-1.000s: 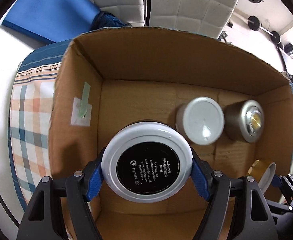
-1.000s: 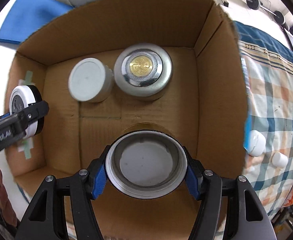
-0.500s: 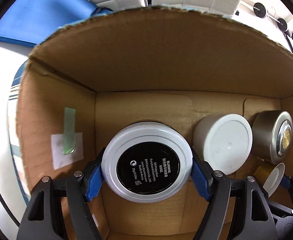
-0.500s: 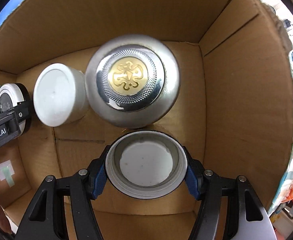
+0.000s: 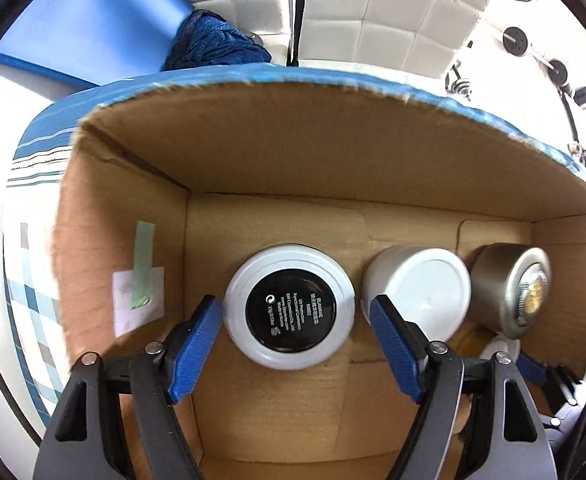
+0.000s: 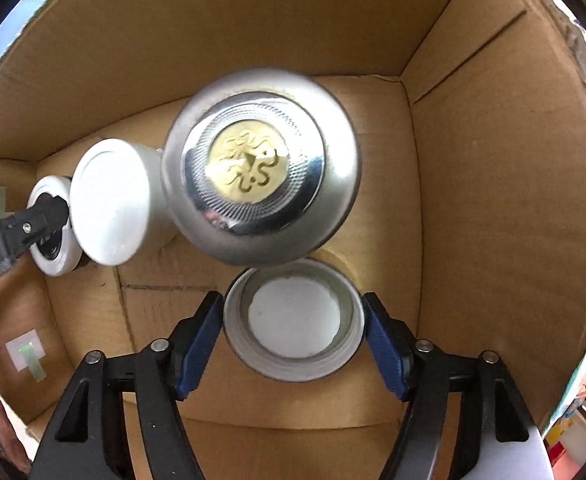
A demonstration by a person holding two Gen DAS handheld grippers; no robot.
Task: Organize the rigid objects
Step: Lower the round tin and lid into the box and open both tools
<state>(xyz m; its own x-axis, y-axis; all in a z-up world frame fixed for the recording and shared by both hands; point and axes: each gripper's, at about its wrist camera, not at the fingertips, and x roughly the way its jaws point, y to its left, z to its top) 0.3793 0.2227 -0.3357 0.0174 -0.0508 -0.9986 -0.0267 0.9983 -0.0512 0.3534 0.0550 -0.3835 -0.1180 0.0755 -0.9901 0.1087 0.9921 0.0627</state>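
Note:
A cardboard box [image 5: 333, 152] holds several cosmetic jars. My left gripper [image 5: 293, 316] is open; its blue fingers stand apart on either side of a white jar with a black label [image 5: 291, 312], which rests on the box floor. Beside it stand a plain white jar [image 5: 421, 288] and a silver jar with a gold emblem [image 6: 249, 168]. My right gripper [image 6: 293, 316] has opened slightly around a white-rimmed gold jar [image 6: 293, 320], which sits just in front of the silver jar; small gaps show at both fingers.
The box [image 6: 493, 160] walls rise close on all sides. It sits on a plaid cloth [image 5: 33, 300]. A blue mat [image 5: 81, 28] and a white tufted cushion [image 5: 373, 12] lie behind. Green tape [image 5: 143, 264] sticks to the left wall.
Both grippers lowered into the box and opened. The black-label jar now sits free between the left fingers; the gold jar sits by the silver jar with the right fingers loosened.

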